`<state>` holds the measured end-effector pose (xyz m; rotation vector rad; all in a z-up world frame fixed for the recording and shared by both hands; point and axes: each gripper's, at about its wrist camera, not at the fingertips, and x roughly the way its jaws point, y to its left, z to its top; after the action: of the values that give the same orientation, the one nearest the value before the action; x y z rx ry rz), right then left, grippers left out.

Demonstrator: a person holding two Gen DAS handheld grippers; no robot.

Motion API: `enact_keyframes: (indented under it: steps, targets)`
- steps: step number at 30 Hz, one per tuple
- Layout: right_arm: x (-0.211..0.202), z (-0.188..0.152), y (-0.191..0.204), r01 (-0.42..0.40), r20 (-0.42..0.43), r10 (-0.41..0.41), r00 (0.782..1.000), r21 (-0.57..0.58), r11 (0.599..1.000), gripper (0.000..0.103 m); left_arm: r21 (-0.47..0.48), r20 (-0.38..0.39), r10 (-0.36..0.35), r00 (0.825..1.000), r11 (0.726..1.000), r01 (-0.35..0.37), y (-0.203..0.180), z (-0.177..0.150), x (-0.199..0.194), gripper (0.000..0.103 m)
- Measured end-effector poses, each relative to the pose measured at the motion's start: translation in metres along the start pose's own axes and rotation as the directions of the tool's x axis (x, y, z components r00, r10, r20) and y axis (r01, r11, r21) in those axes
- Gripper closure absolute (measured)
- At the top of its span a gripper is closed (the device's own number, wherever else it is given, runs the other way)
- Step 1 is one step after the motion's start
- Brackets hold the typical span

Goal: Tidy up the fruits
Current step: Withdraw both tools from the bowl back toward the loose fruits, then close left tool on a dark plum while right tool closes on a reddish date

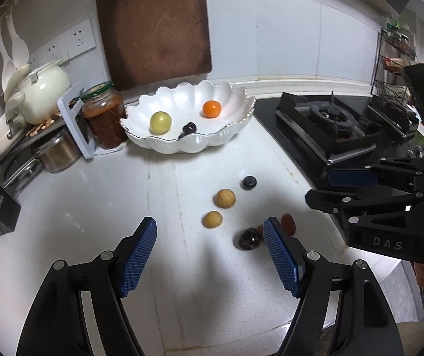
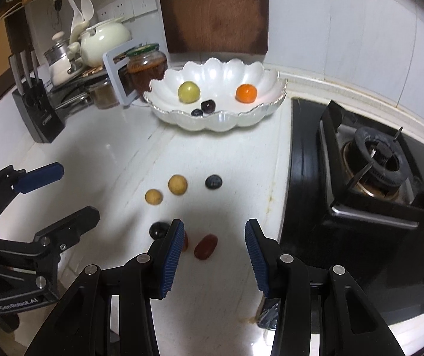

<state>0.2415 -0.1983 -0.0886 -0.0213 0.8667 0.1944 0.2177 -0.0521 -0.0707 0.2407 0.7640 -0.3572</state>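
Observation:
A white scalloped bowl [image 1: 241,121] [image 2: 271,109] at the back of the counter holds a yellow-green fruit [image 1: 160,122], an orange fruit [image 1: 212,109], a dark grape [image 1: 189,128] and a blueberry [image 2: 197,113]. On the counter lie two tan round fruits [image 1: 225,198] [image 1: 212,219], a blueberry [image 1: 248,182], a dark grape [image 1: 249,238] and red dates [image 2: 205,246]. My left gripper [image 1: 210,231] is open and empty above the counter. My right gripper [image 2: 214,233] is open and empty, over a red date.
A gas stove [image 2: 372,178] sits to the right. A wooden cutting board [image 1: 155,23] leans on the wall behind the bowl. A sauce jar [image 1: 103,114], pots, a white kettle [image 1: 41,92] and a knife block [image 2: 36,109] stand at the left.

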Motion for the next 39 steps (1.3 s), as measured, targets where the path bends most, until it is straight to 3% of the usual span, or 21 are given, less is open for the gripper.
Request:
enact_keyframes:
  steps: [21,32,39]
  targets:
    - [0.029,-0.021,0.005,-0.012,-0.043,0.012,0.999,-0.003,1.0,0.059,0.068,-0.038,-0.048,0.998,0.996,0.051,-0.016,-0.024,0.038,0.031]
    - [0.044,-0.021,0.0,-0.016,-0.053,0.018,0.998,0.037,0.999,0.062,0.081,-0.067,-0.103,0.992,0.991,0.109,-0.019,-0.03,0.06,0.048]
    - [0.053,-0.021,-0.002,-0.031,-0.067,0.035,0.997,0.059,0.998,0.068,0.086,-0.078,-0.128,0.989,0.987,0.135,-0.022,-0.03,0.069,0.054]
